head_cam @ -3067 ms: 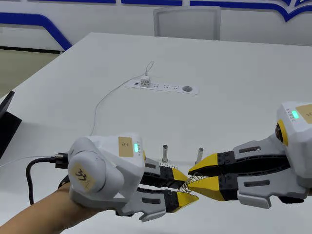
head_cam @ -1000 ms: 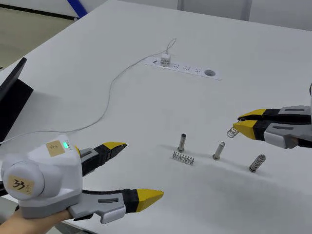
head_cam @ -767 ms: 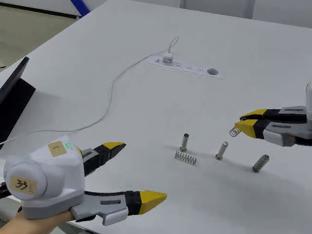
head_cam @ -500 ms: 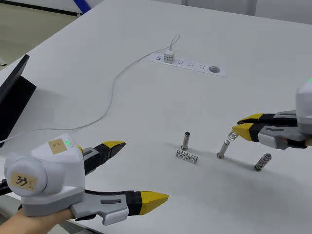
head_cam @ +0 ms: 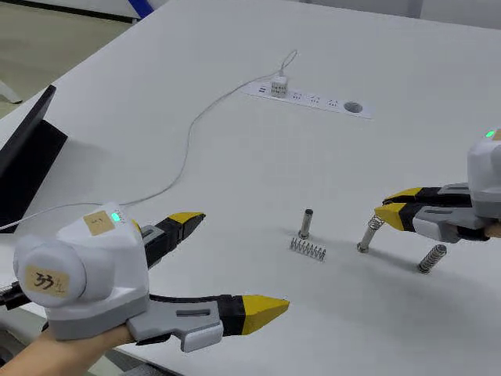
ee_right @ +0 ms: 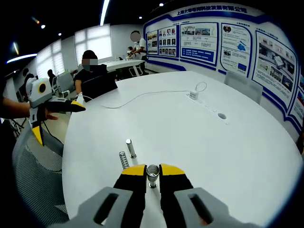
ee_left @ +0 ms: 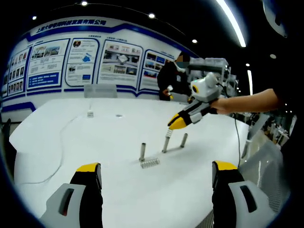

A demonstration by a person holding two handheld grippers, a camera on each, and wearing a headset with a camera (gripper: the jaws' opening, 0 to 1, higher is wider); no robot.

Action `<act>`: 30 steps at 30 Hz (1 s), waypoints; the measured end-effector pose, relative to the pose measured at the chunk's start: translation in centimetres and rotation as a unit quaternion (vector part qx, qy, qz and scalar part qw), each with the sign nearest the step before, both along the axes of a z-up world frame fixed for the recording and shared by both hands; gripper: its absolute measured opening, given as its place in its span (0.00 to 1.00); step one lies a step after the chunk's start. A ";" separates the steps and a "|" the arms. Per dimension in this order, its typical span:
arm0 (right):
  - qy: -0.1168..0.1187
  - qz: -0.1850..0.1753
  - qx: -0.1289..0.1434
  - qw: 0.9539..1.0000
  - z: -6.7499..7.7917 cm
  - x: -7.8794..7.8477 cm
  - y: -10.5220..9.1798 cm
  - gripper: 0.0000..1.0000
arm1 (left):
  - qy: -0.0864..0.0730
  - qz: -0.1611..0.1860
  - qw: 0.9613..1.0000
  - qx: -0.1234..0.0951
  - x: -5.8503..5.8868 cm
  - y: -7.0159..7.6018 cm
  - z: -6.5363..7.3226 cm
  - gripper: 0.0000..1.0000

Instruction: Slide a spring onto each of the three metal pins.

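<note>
Right gripper view | silver coil spring (ee_right: pixel 152 170) end-on | right gripper (ee_right: pixel 152 176) jaws pinch it | left gripper (head_cam: pixel 233 262) gaping, empty

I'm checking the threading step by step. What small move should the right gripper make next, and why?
Probably ease the right gripper down along the middle pin, then release. Its jaws are shut on a spring that sits at that pin's top, seemingly barely on it. The right pin already wears a spring; the left pin is bare, a loose spring lying beside it.
</note>
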State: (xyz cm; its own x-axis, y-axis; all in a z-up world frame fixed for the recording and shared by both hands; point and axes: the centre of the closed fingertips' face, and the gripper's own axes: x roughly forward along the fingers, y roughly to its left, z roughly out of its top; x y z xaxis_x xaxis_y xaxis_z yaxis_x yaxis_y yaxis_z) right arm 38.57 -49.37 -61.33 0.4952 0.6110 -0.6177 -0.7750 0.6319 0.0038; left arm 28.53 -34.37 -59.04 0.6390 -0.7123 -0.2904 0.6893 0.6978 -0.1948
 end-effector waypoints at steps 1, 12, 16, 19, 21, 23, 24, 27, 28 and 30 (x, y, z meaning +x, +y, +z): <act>0.000 0.001 -0.004 1.000 -0.2 0.0 0.0 0.11 | 0.002 0.000 1.000 0.004 0.0 0.0 -0.1 0.99; 0.004 0.006 -0.032 0.999 -2.2 0.0 0.3 0.11 | 0.007 0.000 1.000 0.018 -0.3 0.0 -0.7 0.98; 0.006 0.005 -0.035 0.999 -2.6 -0.2 0.3 0.11 | 0.003 -0.003 1.000 0.024 -0.3 -0.1 -0.8 0.98; 0.009 0.005 -0.036 0.999 -2.9 -0.3 0.4 0.11 | 0.005 -0.005 1.000 0.024 -0.4 -0.1 -0.9 0.98; 0.008 0.007 -0.039 0.999 -3.1 -0.3 0.5 0.11 | 0.006 -0.004 1.000 0.022 -0.4 0.0 -0.9 0.98; 0.009 0.011 -0.046 0.999 -3.4 -0.4 0.6 0.11 | 0.007 -0.001 1.000 0.020 -0.3 0.1 -0.9 0.98; 0.010 0.011 -0.048 0.999 -3.6 -0.4 0.6 0.11 | 0.007 0.000 1.000 0.019 -0.3 0.1 -0.9 0.98; 0.009 0.019 -0.057 0.998 -4.1 -0.6 0.6 0.11 | 0.009 0.001 1.000 0.017 -0.3 0.1 -0.9 0.98; 0.007 0.021 -0.059 0.998 -4.1 -0.6 0.6 0.11 | 0.010 -0.001 1.000 0.015 -0.4 0.1 -0.9 0.98; 0.008 0.024 -0.064 0.998 -4.4 -0.6 0.6 0.11 | 0.013 -0.006 1.000 0.010 -0.5 -0.2 -0.9 0.98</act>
State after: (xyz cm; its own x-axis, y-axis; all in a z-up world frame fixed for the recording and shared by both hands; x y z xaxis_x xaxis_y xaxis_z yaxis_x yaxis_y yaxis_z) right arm 37.98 -48.74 -65.72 0.4562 0.5494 -0.7001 -0.8053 0.5896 -0.0621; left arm 28.07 -34.53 -59.92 0.6229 -0.7135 -0.3207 0.6924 0.6937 -0.1986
